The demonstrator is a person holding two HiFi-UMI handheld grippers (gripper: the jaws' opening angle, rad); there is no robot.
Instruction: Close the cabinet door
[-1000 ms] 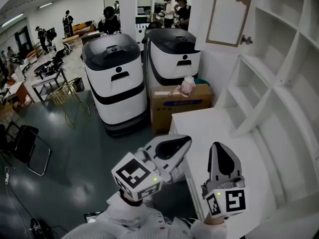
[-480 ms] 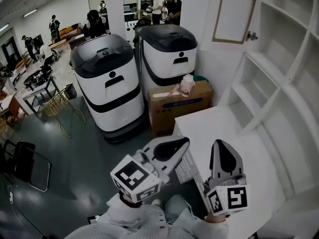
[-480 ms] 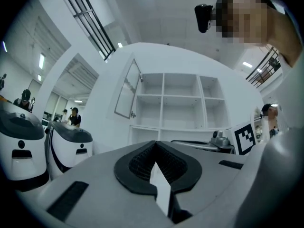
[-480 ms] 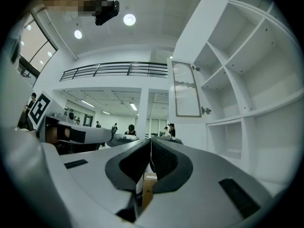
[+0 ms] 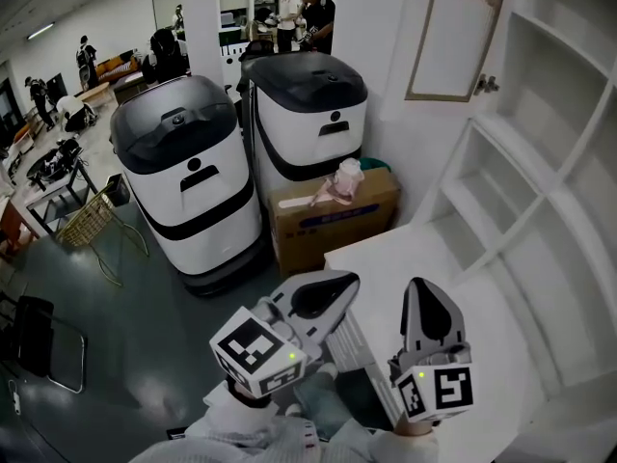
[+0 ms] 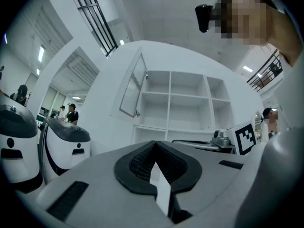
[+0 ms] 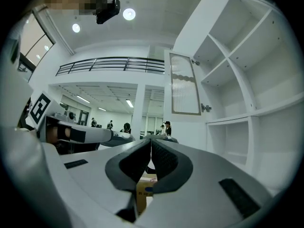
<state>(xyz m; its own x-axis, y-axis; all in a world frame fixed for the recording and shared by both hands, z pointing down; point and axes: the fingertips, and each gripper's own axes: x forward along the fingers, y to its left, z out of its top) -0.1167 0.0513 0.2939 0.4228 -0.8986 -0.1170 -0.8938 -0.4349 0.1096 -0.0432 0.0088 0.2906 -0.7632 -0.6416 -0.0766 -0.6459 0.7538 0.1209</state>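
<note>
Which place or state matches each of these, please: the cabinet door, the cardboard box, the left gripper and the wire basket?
Things:
1. cabinet door
2. cardboard box
3. left gripper
4. wire basket

Places or states:
A. jaws shut, nothing held
B. on the floor, far left in the head view
C. swung open
D. on the floor against the white counter

Pairs: 1-C, 2-D, 3-A, 4-B

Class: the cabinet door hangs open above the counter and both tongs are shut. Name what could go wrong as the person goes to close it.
1. The cabinet door stands well above the left tongs and right tongs; a stretched push may slip off its small knob.
2. Its middle panel looks like ribbed glass; pressing shut tips there could harm it.
3. A hard shove may slam it against the shelves and bounce it open.
</note>
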